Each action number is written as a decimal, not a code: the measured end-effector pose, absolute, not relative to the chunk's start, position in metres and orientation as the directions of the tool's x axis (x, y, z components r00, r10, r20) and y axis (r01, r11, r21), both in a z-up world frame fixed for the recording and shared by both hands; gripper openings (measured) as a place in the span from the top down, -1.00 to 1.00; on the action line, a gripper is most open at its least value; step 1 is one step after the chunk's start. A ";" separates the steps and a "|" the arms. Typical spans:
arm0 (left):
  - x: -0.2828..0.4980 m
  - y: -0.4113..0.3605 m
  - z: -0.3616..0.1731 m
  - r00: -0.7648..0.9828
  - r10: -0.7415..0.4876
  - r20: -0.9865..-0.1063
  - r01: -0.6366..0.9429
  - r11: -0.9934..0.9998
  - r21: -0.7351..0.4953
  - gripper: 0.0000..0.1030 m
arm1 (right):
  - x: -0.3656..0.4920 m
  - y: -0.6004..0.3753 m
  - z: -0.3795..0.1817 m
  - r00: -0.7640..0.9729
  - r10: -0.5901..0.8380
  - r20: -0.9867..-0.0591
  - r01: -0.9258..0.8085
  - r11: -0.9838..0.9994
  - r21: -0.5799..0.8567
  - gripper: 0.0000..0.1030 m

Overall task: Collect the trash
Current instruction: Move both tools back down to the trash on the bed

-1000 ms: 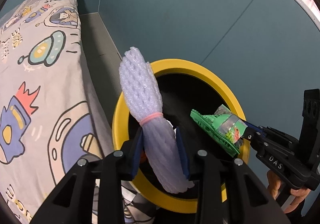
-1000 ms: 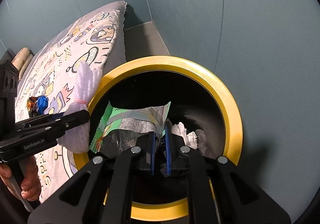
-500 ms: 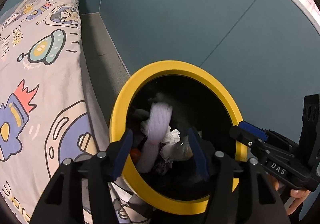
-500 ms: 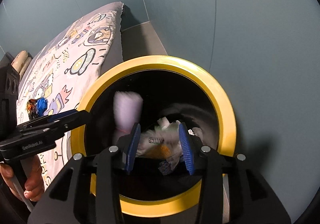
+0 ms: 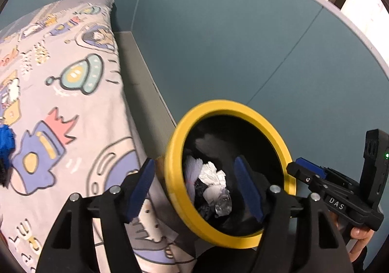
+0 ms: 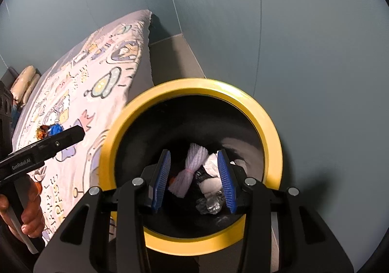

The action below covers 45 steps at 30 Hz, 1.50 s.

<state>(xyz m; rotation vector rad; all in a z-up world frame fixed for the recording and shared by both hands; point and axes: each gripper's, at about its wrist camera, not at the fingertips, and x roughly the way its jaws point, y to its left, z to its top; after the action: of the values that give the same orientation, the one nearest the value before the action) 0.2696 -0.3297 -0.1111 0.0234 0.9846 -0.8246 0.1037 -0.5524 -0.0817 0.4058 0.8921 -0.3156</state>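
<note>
Two handheld grippers hover above a yellow-rimmed bin (image 6: 272,136) that stands beside a bed (image 5: 73,107) with a cartoon-print cover. Right gripper (image 6: 195,178) sits over the bin mouth, jaws apart and opening, nothing between the pads. Left gripper (image 5: 194,185) straddles the rim's edge at nine o'clock, jaws wide and opening, also empty. Inside the bin, a white foam net sleeve (image 6: 192,168) tied with a pink band lies just at nine o'clock of crumpled white paper (image 6: 212,163), with a clear crinkled wrapper (image 6: 211,204) at six o'clock of both. One more piece of litter, a blue and orange scrap (image 6: 52,130), lies on the cover well away at nine o'clock of the bin.

To finish this drop well, I would judge that both grippers should lift straight clear of the rim with their jaws wide. The left one then seems best placed to reach the scrap.
</note>
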 end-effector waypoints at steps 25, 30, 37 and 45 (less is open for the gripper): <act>0.306 -0.110 -0.076 0.592 -0.403 -0.698 0.353 0.908 -0.225 -0.72 | 0.188 -0.405 -0.037 0.715 0.094 -0.693 0.128 0.956 0.263 -0.47; 0.313 -0.058 -0.086 0.624 -0.327 -0.709 0.265 0.943 -0.201 -0.72 | 0.208 -0.368 -0.038 0.708 0.143 -0.692 0.073 0.959 0.273 -0.54; 0.318 0.001 -0.097 0.640 -0.264 -0.722 0.166 0.965 -0.206 -0.72 | 0.236 -0.312 -0.039 0.695 0.210 -0.688 -0.015 0.960 0.278 -0.54; 0.325 0.058 -0.121 0.637 -0.195 -0.746 0.060 0.977 -0.204 -0.72 | 0.272 -0.263 -0.059 0.656 0.238 -0.716 -0.066 0.964 0.259 -0.54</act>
<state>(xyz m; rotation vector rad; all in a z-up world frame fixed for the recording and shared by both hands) 0.3248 0.0579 -0.1211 -0.1660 0.8695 -0.1465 0.2722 -0.2626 -0.0586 0.2181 0.8390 0.1740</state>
